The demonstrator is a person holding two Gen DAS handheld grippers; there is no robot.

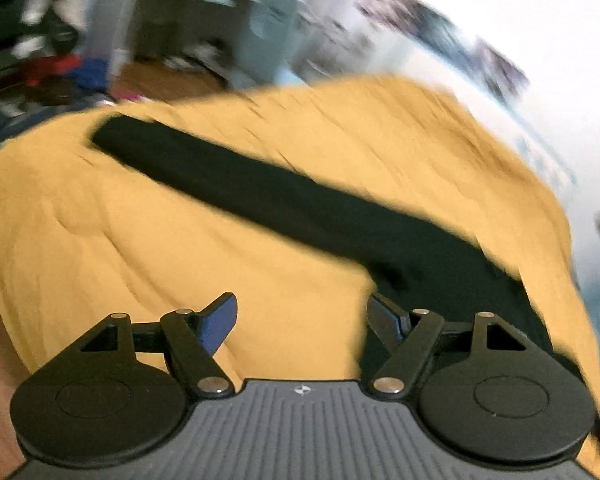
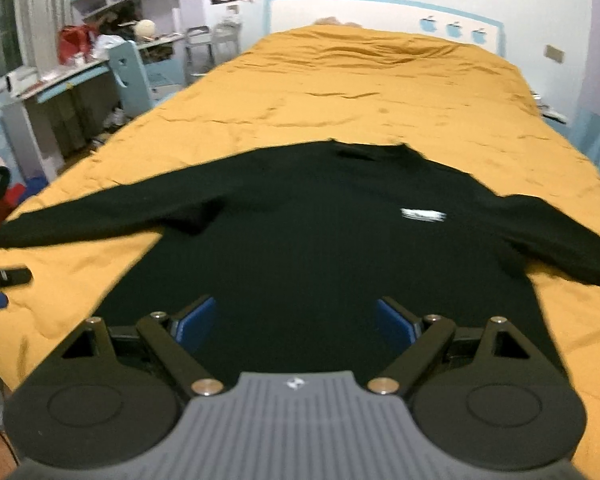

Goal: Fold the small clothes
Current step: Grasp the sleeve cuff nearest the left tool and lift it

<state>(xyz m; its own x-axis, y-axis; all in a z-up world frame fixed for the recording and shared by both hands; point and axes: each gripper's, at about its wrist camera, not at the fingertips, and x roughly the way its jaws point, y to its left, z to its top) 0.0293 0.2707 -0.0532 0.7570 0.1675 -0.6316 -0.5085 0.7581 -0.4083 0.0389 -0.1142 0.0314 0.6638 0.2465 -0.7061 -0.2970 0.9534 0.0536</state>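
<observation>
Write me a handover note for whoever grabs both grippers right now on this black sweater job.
Left gripper: open, holding nothing, over the yellow bedspread just beside the sweater's left sleeve.
Right gripper: open, holding nothing, over the lower body of the black sweater.
Sweater lies flat on the bed, front up with a small white logo showing, both sleeves spread out to the sides.
Done: garment laid out. No fold shows yet.
Left: sleeves in, then fold the body.
</observation>
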